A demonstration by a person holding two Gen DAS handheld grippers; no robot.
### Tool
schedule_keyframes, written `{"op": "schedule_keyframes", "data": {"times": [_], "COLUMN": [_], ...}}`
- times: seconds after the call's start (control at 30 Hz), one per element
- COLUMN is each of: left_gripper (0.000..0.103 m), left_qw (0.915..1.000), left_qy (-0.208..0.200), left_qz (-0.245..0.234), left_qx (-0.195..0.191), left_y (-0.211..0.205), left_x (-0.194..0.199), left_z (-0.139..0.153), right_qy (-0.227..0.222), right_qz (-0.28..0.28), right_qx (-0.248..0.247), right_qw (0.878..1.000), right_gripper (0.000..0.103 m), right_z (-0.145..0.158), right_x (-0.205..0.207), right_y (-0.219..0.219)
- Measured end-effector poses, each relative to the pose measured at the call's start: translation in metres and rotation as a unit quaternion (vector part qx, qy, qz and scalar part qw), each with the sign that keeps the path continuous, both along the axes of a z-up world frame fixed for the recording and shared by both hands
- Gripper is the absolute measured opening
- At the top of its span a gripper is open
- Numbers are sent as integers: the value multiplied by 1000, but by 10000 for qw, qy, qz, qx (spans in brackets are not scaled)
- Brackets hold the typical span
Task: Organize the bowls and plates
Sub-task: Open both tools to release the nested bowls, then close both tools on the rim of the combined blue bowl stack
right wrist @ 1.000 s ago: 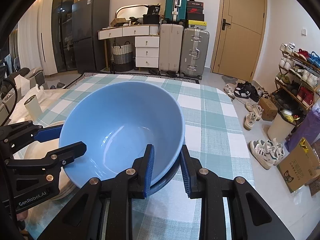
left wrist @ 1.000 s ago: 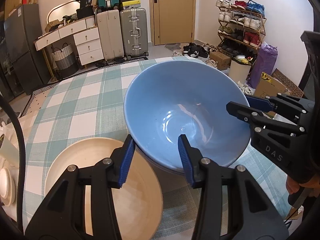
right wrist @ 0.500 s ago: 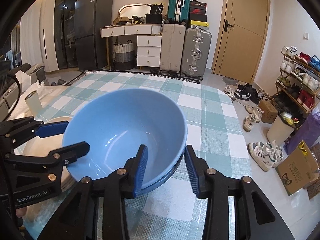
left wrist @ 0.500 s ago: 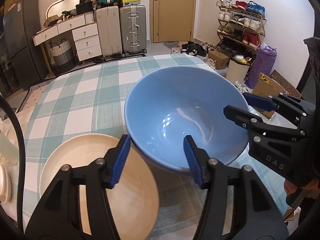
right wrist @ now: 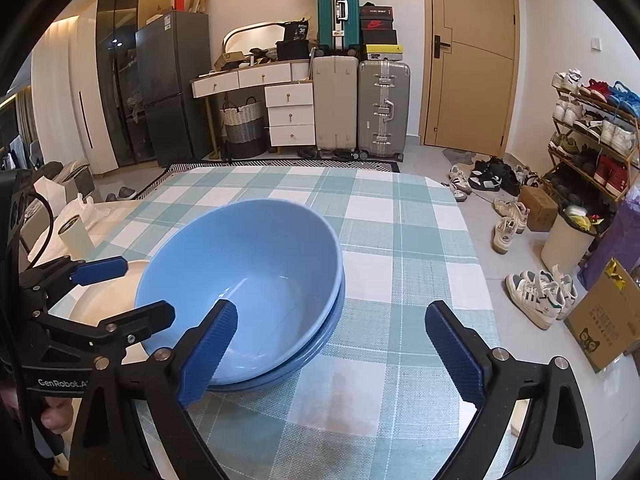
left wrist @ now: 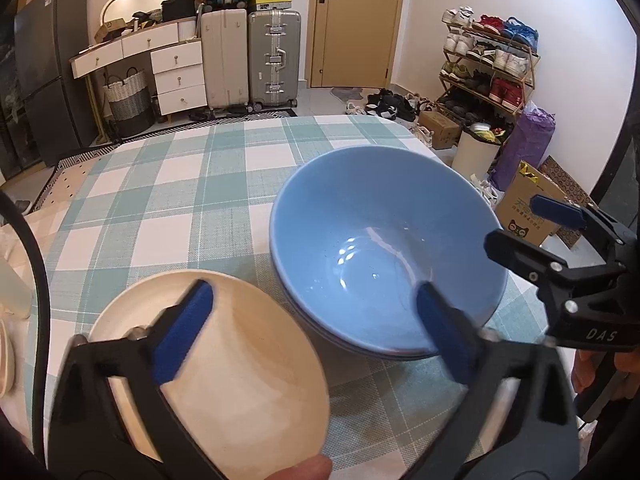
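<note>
A large blue bowl [left wrist: 380, 248] [right wrist: 248, 256] sits nested in a second blue bowl [right wrist: 320, 344] on the green-checked table [right wrist: 380, 216]. A cream bowl [left wrist: 240, 360] [right wrist: 104, 300] stands just left of the stack. My left gripper [left wrist: 316, 320] [right wrist: 136, 292] hovers at the stack's left side. Its jaws are opening wide, one finger over the cream bowl and one at the blue rim, and neither pad presses. My right gripper [right wrist: 332, 324] [left wrist: 516, 224] is at the stack's right side. Its jaws are also opening, and the pads are off the rim.
A white roll [right wrist: 74, 232] and white bags lie at the table's left side. Pale plates [left wrist: 6, 360] show at the left edge. The table's right edge drops to a floor with shoes, a bin and a cardboard box [right wrist: 608, 316].
Both grippers have let go of the top blue bowl's rim, spread their jaws wide and drawn back a little. The bowl now rests in the lower blue bowl.
</note>
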State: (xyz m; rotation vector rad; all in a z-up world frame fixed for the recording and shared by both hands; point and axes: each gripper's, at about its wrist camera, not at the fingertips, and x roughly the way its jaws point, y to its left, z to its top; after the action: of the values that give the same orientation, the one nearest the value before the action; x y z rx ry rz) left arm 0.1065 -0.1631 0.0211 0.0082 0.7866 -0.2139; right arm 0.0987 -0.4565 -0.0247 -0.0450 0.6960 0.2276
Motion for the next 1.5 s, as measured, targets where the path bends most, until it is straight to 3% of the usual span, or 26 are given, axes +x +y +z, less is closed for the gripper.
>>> {"op": "schedule_keyframes", "data": {"times": [0.43, 0.9, 1.17, 1.5], "left_gripper": [101, 101, 100, 70], "left_qw": [9998, 9967, 9955, 9934], "left_qy": [135, 690, 782, 962], "left_qz": [98, 167, 226, 98], "left_qx": [-52, -388, -491, -622], "left_y": [15, 24, 25, 23], "left_x": [7, 45, 62, 72], "left_z": [4, -24, -34, -42], "right_qy": [159, 549, 713, 878], "right_qz": [-16, -300, -380, -112], "right_qx": [215, 432, 480, 959], "right_qw": [9996, 9971, 9956, 9915], "right_gripper": [100, 100, 100, 100], "right_z": [-1, -20, -30, -38], "right_x": [5, 22, 31, 42], "right_y": [-3, -16, -20, -14]}}
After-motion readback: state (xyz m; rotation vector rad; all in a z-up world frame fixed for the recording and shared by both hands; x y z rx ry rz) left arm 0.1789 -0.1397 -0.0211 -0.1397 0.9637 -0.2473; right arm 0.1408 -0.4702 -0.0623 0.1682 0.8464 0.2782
